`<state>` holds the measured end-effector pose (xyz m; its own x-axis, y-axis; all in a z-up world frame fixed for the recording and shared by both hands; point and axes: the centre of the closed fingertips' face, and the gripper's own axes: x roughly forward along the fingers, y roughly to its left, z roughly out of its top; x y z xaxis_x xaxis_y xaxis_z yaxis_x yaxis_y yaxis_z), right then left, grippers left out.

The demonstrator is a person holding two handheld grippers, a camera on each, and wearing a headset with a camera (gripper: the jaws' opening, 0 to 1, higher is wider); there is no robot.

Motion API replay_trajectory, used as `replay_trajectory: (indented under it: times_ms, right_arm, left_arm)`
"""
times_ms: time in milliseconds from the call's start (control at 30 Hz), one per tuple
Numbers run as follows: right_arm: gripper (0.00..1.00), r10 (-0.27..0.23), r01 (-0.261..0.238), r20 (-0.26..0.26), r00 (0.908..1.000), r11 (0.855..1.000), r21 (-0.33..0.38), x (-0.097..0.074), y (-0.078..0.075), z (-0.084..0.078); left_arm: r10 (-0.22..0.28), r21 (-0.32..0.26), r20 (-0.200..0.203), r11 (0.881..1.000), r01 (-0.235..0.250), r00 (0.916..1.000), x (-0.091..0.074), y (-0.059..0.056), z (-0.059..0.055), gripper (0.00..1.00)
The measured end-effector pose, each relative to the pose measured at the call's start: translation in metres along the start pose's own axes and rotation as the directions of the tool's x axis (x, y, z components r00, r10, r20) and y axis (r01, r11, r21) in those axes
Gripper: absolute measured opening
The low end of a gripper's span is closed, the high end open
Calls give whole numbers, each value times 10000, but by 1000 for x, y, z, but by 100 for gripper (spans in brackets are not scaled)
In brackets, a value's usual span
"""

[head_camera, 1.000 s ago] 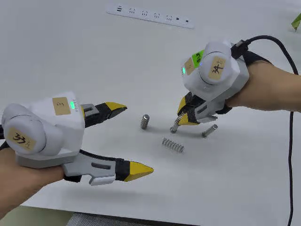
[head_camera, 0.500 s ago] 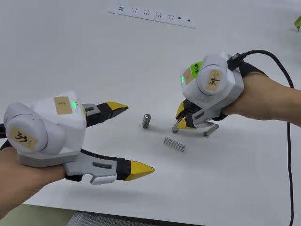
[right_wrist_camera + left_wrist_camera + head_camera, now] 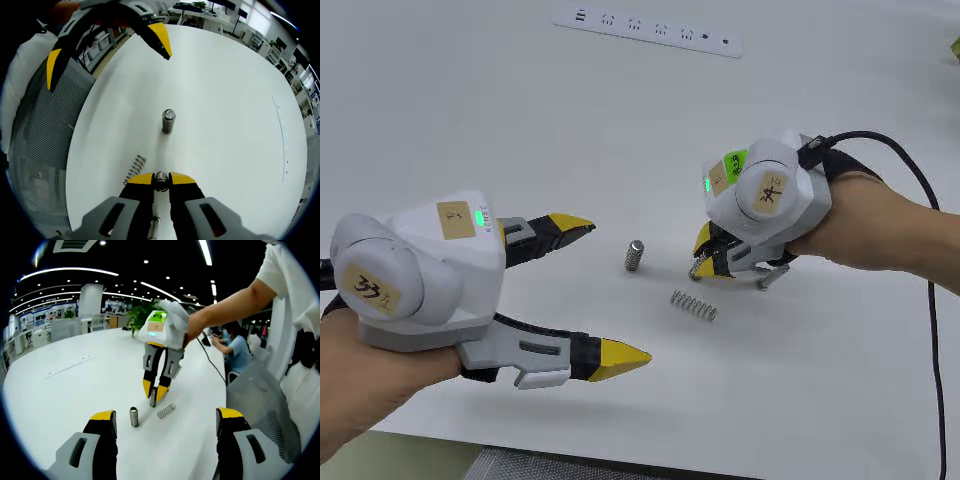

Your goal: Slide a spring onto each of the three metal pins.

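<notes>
Lowering and tipping more upright over the last second, the right hand-held gripper (image 3: 705, 263) is clamping a pin (image 3: 161, 181) that seems to be carrying a spring, foot on the table (image 3: 470, 120). It is probably best stood straight and released gently, near the finished pin (image 3: 635, 256). The left hand-held gripper (image 3: 613, 290) is waiting, jaws wide apart. The head view is showing a third pin (image 3: 767, 278) lying behind; the right gripper view is showing the loose spring (image 3: 134, 168) just beside the jaws.

A white table (image 3: 470, 120) spreads across the head view, with a white power strip (image 3: 645, 28) lying near its upper edge and a green scrap (image 3: 954, 45) at the upper right. In the left gripper view, a grey mesh chair (image 3: 260, 400) stands at lower right, a potted plant (image 3: 142, 315) at upper centre, a seated person in blue (image 3: 240, 347) at right, and ceiling light strips (image 3: 205, 252) overhead.
</notes>
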<state>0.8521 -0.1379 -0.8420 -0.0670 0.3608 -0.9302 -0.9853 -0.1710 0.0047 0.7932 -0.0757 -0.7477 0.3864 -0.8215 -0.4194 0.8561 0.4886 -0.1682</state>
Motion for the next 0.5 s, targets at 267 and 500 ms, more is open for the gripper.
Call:
replay_trajectory:
  times_ms: [267,500]
  right_arm:
    - [12,-84,84,5,10000,10000,-26,3,-1,-1]
    - [13,-53,53,-76,10000,10000,-22,5,-2,-3]
  left_arm:
    - [8,-12,-19,10000,-8,10000,0,0,-1,83]
    - [-23,-25,-30,10000,23,10000,0,0,-1,82]
